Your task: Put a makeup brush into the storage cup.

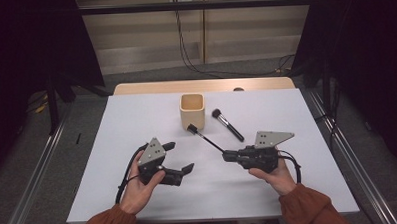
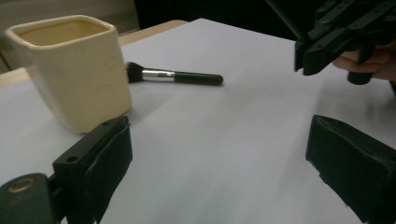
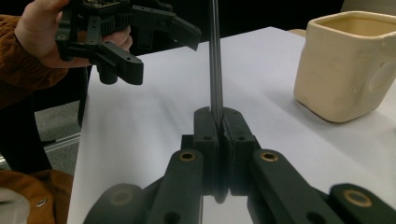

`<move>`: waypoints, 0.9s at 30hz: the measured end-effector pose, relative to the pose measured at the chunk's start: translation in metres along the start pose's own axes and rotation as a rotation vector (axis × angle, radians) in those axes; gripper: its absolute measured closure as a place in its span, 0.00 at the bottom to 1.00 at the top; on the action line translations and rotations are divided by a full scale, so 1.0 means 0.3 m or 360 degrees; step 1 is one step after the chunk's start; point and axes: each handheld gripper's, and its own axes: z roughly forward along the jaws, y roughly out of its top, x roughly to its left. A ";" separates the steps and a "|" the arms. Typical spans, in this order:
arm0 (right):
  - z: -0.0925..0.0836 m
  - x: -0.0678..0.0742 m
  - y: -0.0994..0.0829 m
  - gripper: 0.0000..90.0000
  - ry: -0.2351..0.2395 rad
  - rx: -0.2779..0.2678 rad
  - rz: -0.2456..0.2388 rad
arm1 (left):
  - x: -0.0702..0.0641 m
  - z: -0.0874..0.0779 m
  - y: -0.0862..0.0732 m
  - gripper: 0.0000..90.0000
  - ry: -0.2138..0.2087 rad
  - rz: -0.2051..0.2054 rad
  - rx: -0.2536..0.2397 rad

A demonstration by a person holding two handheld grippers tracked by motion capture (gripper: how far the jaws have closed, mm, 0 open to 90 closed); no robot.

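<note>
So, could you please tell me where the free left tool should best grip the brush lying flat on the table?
Probably the bare black handle of the brush, near its middle, coming from above with the left tool open across it. The handle is slim and straight, lies flat with space on both sides, and sits apart from the cup.

Both arms are wearing rust-orange knit sleeves. The left gripper and right gripper are looking matte black, each sporting a grey three-cornered plate, brass-ringed pivot holes and a black cable trailing back.

white table, cream cup, makeup brush (lying flat)
</note>
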 end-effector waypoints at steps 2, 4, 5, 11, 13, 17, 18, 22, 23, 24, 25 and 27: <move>0.001 0.001 0.000 0.96 0.0005 0.0001 -0.0003 | -0.010 0.006 0.007 0.08 -0.0046 0.0011 -0.0029; 0.001 0.004 0.001 0.96 -0.0002 0.0001 -0.0011 | -0.018 0.011 0.015 0.07 -0.0127 0.0005 -0.0085; 0.002 0.006 0.002 0.96 0.0002 0.0001 -0.0015 | -0.023 0.014 0.021 0.06 -0.0138 -0.0001 -0.0101; 0.008 0.013 0.002 0.96 0.0016 0.0002 -0.0025 | -0.034 0.041 0.049 0.05 -0.0141 -0.0010 -0.0129; 0.008 0.013 0.003 0.96 0.0016 -0.0003 -0.0025 | -0.037 0.055 0.056 0.05 -0.0130 -0.0022 -0.0136; 0.008 0.014 0.005 0.96 0.0004 -0.0013 -0.0030 | -0.041 0.089 0.073 0.11 -0.0151 -0.0037 -0.0130; 0.007 0.016 0.005 0.96 -0.0005 -0.0012 -0.0036 | -0.042 0.094 0.077 0.15 -0.0164 -0.0038 -0.0133; 0.005 0.015 0.004 0.96 -0.0003 -0.0015 -0.0035 | -0.050 0.108 0.092 0.23 -0.0155 -0.0029 -0.0177; 0.004 0.013 0.003 0.96 -0.0003 -0.0016 -0.0037 | -0.052 0.111 0.095 0.28 -0.0146 -0.0027 -0.0193; 0.005 0.013 0.002 0.96 -0.0004 -0.0017 -0.0033 | -0.052 0.114 0.098 0.26 -0.0149 -0.0037 -0.0183; 0.004 0.013 0.001 0.96 -0.0002 -0.0016 -0.0034 | -0.052 0.115 0.102 0.25 -0.0142 -0.0039 -0.0183; 0.005 0.014 0.001 0.96 0.0000 -0.0012 -0.0032 | -0.055 0.118 0.107 0.29 -0.0138 -0.0049 -0.0201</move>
